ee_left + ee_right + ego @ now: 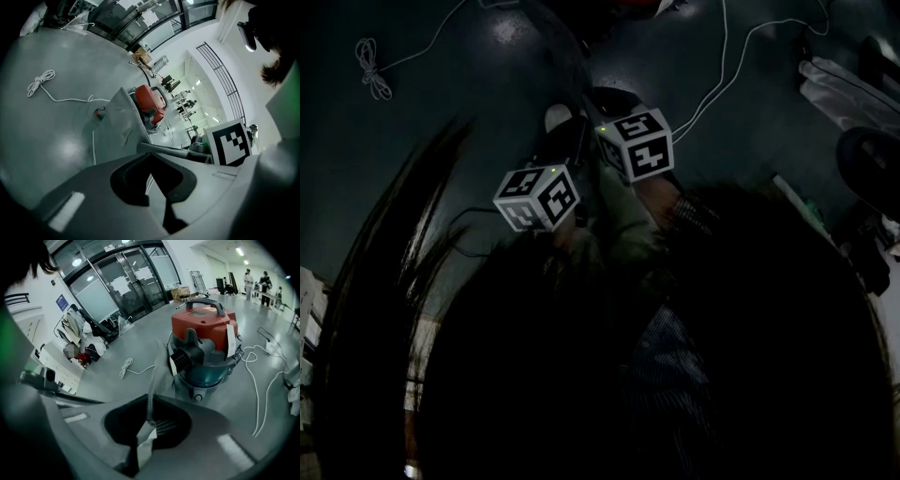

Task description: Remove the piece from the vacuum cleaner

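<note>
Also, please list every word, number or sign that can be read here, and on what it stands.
No text can be read.
White tag on the vacuum cleaner: too blurred.
Label on its red lid: too small.
Papers on the glass doors: too blurred.
Blue wall sign: too small.
Marker cube: squares only, no letters.

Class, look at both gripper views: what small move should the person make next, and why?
Probably draw both tools back together, away from the vacuum cleaner. The left tool and right tool are each shut on the grey piece, whose far end lies by the cleaner's inlet; whether it is free I cannot tell.
</note>
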The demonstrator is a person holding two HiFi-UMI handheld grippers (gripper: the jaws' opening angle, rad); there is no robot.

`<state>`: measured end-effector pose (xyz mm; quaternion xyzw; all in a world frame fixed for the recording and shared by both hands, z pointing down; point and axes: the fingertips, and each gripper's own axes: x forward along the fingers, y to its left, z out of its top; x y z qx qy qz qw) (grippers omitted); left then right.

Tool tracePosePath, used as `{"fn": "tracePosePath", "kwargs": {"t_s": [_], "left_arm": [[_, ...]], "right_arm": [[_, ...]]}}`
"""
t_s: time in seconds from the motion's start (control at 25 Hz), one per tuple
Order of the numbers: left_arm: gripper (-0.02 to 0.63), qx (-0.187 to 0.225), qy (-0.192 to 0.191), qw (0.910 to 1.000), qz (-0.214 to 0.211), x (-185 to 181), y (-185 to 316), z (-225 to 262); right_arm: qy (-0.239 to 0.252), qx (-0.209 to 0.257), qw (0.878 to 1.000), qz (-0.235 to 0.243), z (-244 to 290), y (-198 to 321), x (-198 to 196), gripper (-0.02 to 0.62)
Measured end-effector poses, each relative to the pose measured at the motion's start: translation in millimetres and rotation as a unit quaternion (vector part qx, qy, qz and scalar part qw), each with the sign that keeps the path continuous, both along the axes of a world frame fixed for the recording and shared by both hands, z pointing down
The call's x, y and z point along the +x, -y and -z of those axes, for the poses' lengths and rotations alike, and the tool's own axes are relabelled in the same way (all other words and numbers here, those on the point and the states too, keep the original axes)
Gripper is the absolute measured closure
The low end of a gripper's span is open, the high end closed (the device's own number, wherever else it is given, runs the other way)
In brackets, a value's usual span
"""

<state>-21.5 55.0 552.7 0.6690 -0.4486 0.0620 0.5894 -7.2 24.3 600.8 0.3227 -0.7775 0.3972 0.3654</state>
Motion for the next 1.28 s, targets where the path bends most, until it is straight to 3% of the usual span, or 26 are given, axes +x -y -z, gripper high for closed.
{"fn": "tracePosePath", "kwargs": {"t_s": [0.64,1.28], "left_arm": [[0.600,-0.006,0.005,1.0000,0.003,-6,-18,-2],[0.600,-0.015,0.011,0.9998,0.012,-7,-27,-5]], "right_arm": [[-0.003,-0.010,1.000,-0.006,-6,-8,-7,0.581],[0.002,-0.026,0.998,0.052,-18,-17,-20,0.581]]}}
